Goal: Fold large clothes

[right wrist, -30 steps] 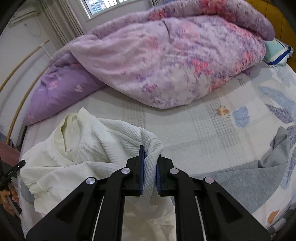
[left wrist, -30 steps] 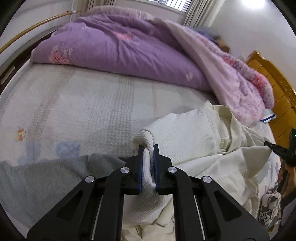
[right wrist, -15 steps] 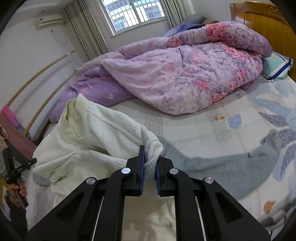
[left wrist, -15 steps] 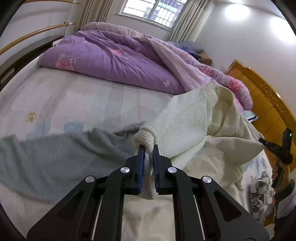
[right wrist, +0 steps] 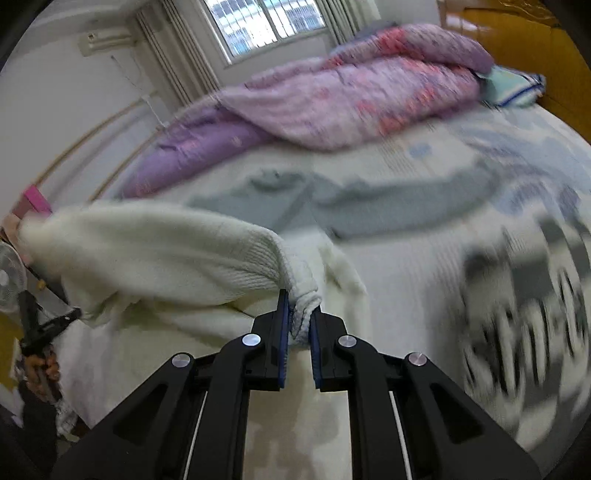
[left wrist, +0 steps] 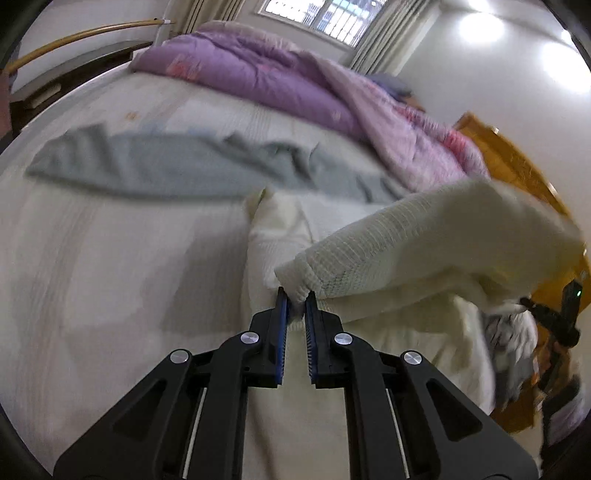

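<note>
Left gripper (left wrist: 295, 299) nearly closed, blue pads pinching a bunched cuff or corner of the cream knit garment (left wrist: 424, 251) at the fingertips only; narrow gap between the pads further back. Right gripper (right wrist: 298, 306) likewise almost closed, clamped on another bunched edge of the same cream knit garment (right wrist: 155, 251), a small roll of fabric sticking up past the tips.

Garment lifted off the bed (left wrist: 110, 277) between the two grippers, a ribbed span stretched from each grip toward the other, the rest hanging down and draped over the near part of the bed. Both views blurred, so fine folds not readable.

Beyond the garment on the bed, a grey cloth (left wrist: 155, 166) spread flat and wrinkled, seen in the right view as the grey cloth (right wrist: 388, 203) too. Further back on the bed, a heaped purple quilt (left wrist: 266, 81) with pink flowers, also the purple quilt (right wrist: 351, 96) in the right view. Wooden headboard (left wrist: 517, 166) at the right end of the bed in the left view. Window (right wrist: 266, 22) on the wall behind the bed.
</note>
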Action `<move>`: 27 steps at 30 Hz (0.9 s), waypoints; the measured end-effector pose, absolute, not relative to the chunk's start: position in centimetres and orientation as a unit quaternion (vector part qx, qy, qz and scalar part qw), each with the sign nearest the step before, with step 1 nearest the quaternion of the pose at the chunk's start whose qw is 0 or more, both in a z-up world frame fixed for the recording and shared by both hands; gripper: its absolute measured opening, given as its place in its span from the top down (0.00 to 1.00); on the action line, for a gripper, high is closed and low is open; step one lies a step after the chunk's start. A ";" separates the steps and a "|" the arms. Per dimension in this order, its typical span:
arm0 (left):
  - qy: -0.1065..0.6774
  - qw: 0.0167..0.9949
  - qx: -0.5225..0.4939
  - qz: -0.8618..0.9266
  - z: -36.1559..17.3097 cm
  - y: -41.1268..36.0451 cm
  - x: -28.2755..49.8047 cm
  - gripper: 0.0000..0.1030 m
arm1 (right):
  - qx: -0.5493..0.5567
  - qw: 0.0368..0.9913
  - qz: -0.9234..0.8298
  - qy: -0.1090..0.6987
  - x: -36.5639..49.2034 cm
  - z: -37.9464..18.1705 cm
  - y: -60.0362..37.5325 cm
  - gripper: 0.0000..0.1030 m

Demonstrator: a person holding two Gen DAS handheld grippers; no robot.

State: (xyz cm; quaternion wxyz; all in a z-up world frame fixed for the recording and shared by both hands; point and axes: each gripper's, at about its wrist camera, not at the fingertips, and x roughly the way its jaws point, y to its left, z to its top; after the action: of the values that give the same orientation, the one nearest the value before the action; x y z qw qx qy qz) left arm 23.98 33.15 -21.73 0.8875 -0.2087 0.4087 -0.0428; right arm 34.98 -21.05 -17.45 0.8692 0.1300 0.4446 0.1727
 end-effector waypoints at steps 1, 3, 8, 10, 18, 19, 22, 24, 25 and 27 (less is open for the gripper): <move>0.417 0.880 -0.223 -0.042 -22.7 33.2 23.1 0.91 | 0.122 0.864 0.166 0.459 34.0 -18.8 -21.3 0.91; 0.434 0.873 -0.222 -0.028 -24.7 32.7 21.1 0.91 | 0.101 0.862 0.143 0.475 32.7 -21.3 -21.8 0.91; 0.429 0.875 -0.223 -0.013 -26.1 32.1 18.3 0.91 | 0.108 0.853 0.132 0.493 29.8 -25.1 -22.5 0.91; 0.420 0.875 -0.240 -0.006 -25.5 32.5 17.4 0.91 | 0.125 0.859 0.129 0.479 28.9 -24.4 -23.2 0.91; 0.442 0.865 -0.236 0.030 -26.1 33.5 16.0 0.93 | 0.085 0.854 0.110 0.501 27.4 -26.3 -23.0 1.00; 0.447 0.859 -0.245 0.038 -26.8 34.1 15.5 0.93 | 0.094 0.848 0.112 0.510 27.2 -27.0 -23.3 1.00; 0.438 0.871 -0.221 0.036 -26.3 34.1 14.0 0.92 | 0.077 0.842 0.122 0.520 26.5 -26.4 -22.9 0.98; 0.435 0.877 -0.201 0.037 -25.1 33.6 13.7 0.92 | 0.047 0.852 0.107 0.510 26.1 -24.3 -22.1 0.97; 0.426 0.883 -0.193 0.040 -24.2 33.3 13.6 0.92 | 0.048 0.857 0.108 0.501 25.8 -23.5 -21.9 0.97; 0.411 0.893 -0.180 0.037 -22.8 32.3 14.1 0.91 | 0.069 0.871 0.116 0.472 26.1 -20.7 -21.2 0.97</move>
State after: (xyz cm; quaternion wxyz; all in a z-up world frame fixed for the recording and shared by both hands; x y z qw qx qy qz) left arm 14.13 32.28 -22.79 0.8929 -0.1799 0.4111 0.0368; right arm 26.14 -21.20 -20.67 0.8709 0.0693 0.4724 0.1164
